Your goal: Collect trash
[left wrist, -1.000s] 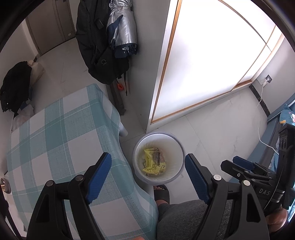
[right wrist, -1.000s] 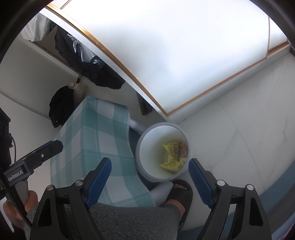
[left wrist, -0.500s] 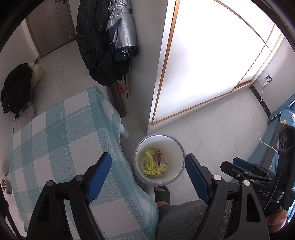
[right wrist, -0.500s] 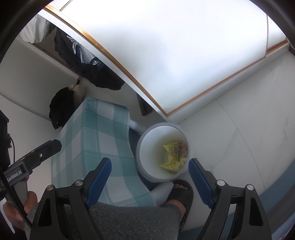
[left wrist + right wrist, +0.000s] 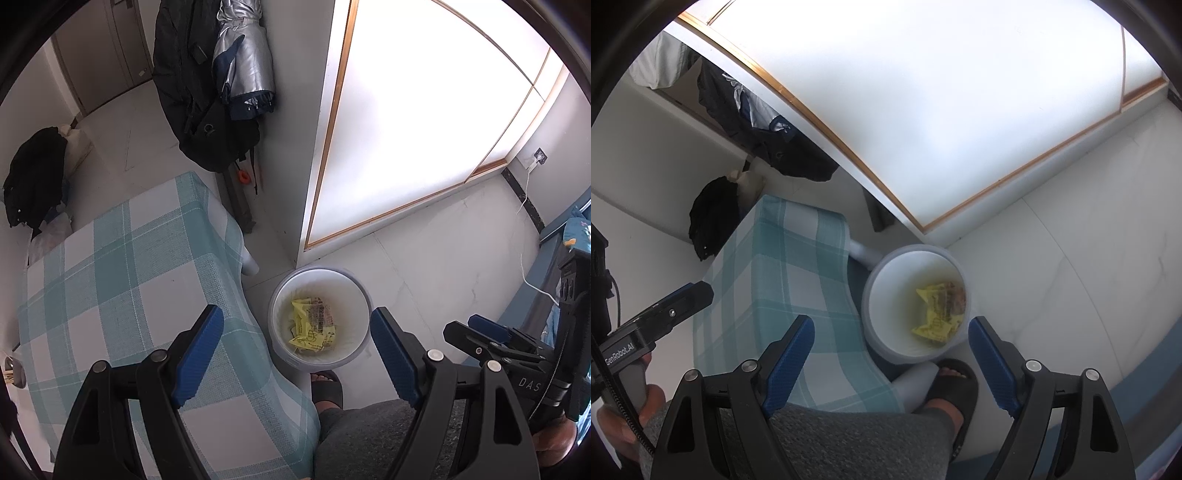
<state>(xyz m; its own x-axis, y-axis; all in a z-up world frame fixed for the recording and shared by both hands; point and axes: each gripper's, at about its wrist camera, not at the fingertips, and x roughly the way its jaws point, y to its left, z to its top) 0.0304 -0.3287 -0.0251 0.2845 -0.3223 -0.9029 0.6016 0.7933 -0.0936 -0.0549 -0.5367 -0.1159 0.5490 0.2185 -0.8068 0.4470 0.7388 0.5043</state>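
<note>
Yellow wrappers [image 5: 308, 326] in white bin [image 5: 360, 295] on floor, far below both grippers' wide, empty fingers [image 5: 197, 341]

The table [image 5: 122, 280] sits perhaps slightly lower in the left view.

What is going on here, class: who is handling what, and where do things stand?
A seated person holds a gripper in each hand above a white bin on the floor beside a checked table. The left gripper and the right gripper are both open and hold nothing. Yellow wrappers already lie in the bin. A sandalled foot rests next to it.
</note>
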